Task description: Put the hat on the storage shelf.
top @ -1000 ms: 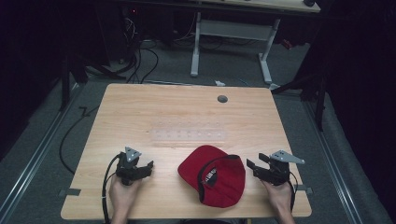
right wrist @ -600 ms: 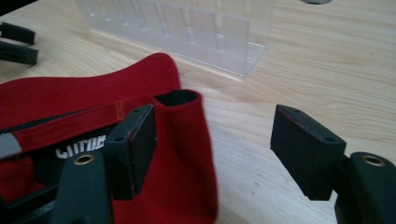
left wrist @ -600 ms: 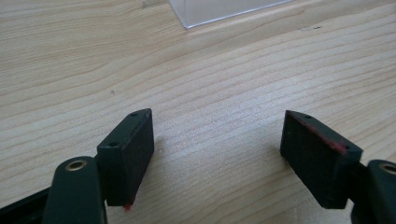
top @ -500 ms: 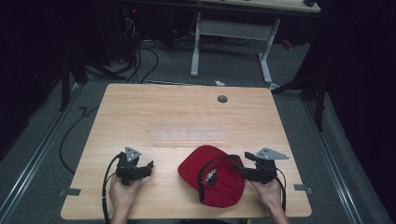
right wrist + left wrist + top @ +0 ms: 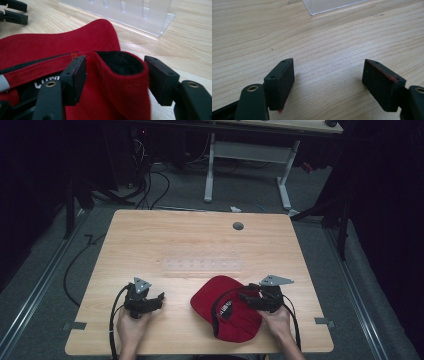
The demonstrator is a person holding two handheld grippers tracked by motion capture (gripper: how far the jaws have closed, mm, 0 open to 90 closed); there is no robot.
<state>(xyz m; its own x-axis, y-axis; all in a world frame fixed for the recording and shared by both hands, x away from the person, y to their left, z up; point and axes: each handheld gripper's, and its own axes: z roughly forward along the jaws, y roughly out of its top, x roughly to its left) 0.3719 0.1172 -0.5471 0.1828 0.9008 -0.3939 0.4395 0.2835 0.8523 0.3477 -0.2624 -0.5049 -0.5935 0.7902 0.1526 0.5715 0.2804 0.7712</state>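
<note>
Cap [image 5: 107,95]: lettering lying half hidden behind jaw at 8 o'clock; fabric running off at 6 o'clock.

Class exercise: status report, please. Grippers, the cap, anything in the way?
Left gripper open, resting on bare table. Right gripper astride a raised fold of the red cap, jaws just been closing, not yet clamped. Clear plastic rack beyond cap, not blocking.

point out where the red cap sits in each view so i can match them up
High view: red cap at bottom centre-right, beside the right gripper.
Left gripper view: bare table; the cap isn't here.
Right gripper view: cap in the lower left, a fold between the jaws.
Shared landmark: clear plastic rack.
</note>
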